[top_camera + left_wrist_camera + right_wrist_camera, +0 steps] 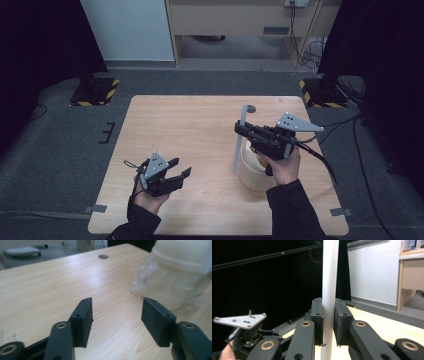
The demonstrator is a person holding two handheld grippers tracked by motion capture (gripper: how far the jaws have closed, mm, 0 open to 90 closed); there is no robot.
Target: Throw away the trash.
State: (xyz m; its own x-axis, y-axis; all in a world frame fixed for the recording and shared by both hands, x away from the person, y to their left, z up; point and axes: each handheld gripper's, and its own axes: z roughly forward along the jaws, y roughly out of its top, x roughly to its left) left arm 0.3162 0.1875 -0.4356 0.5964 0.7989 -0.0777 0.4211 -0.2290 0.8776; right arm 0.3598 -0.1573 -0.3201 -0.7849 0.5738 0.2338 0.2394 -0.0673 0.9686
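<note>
A long flat white strip (240, 137) stands nearly upright over the right half of the wooden table (190, 130). My right gripper (240, 128) is shut on it; in the right gripper view the strip (329, 277) runs up between the pressed pads (318, 315) of that gripper (328, 302). Under that hand sits a cream round container (251, 176) lined with clear plastic. My left gripper (182, 166) is held open at the front left, with nothing between its fingers. In the left gripper view, the open left gripper (117, 303) points toward the container (175, 285), which stands some way off.
A round cable hole (251, 108) sits near the table's far edge. Black stands on hazard-striped bases (95, 92) (320, 92) flank the far corners. Cables (360, 150) trail on the floor to the right. A wooden desk (240, 20) stands behind.
</note>
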